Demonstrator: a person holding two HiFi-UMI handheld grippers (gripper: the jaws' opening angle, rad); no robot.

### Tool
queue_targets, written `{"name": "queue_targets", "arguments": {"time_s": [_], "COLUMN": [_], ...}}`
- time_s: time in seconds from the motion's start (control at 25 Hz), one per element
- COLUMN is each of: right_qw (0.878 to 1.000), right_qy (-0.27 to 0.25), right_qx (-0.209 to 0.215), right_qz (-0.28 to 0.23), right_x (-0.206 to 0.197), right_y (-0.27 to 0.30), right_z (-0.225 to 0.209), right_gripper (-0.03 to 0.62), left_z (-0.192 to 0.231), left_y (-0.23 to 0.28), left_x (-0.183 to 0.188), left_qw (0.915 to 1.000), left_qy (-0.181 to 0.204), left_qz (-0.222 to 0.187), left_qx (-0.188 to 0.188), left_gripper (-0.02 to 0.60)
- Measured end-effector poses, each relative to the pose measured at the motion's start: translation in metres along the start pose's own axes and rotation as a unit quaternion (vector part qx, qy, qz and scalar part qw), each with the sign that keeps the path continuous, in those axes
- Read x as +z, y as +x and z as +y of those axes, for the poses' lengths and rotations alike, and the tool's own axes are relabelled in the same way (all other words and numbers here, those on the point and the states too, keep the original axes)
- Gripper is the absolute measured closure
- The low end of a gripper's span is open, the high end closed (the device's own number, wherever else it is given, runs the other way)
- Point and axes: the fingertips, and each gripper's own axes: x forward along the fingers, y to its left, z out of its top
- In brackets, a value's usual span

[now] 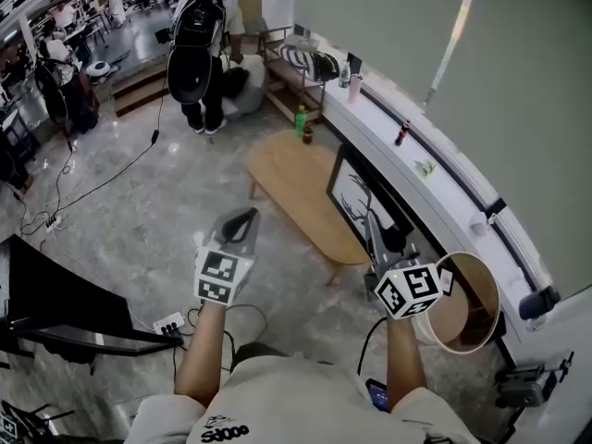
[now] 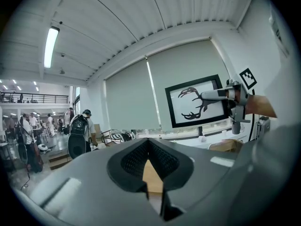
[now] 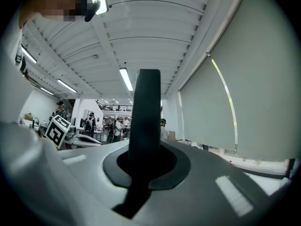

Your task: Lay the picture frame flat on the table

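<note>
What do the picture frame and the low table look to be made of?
The picture frame has a thin, matte black border, likely painted wood or plastic; whether the front is glazed is unclear. The table looks like light wood or veneer, judging by its even tan, smooth satin top.

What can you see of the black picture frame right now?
The black-rimmed rectangular picture frame holds a white sheet with a black antler drawing. It stands on edge, tilted, not yet flat, over the near end of the oval wooden table. The right hand-held gripper is clamped on one edge; its own view shows the rim edge-on between the jaws. Whether the lower edge touches the table cannot be told.
</note>
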Motion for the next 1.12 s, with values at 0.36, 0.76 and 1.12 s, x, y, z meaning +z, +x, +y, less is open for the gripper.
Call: {"name": "queue_targets", "arguments": {"time_s": [0.36, 0.76, 1.12], "right_qw": [0.999, 0.999, 1.000], "right_qy": [-0.019, 0.006, 0.002], "right_qx": [0.033, 0.034, 0.001], "right_qz": [0.029, 0.026, 0.018], "right_x": [-0.023, -0.038, -0.038], "right_y": [-0.001, 0.055, 0.170], "right_z": [-0.009, -0.029, -0.073], "right_gripper": [0.582, 0.582, 0.580], "left_z": [-0.018, 0.022, 0.119], "left_y": [0.013, 0.058, 0.160], "left_x": [-0.016, -0.031, -0.039], "left_qw": [0.9997, 0.9995, 0.9994], "left_qy": [-0.010, -0.023, -0.030], "left_qz": [0.021, 0.022, 0.016], "left_qx": [0.002, 0.001, -0.008], "left_gripper": [0.571, 0.571, 0.572]}}
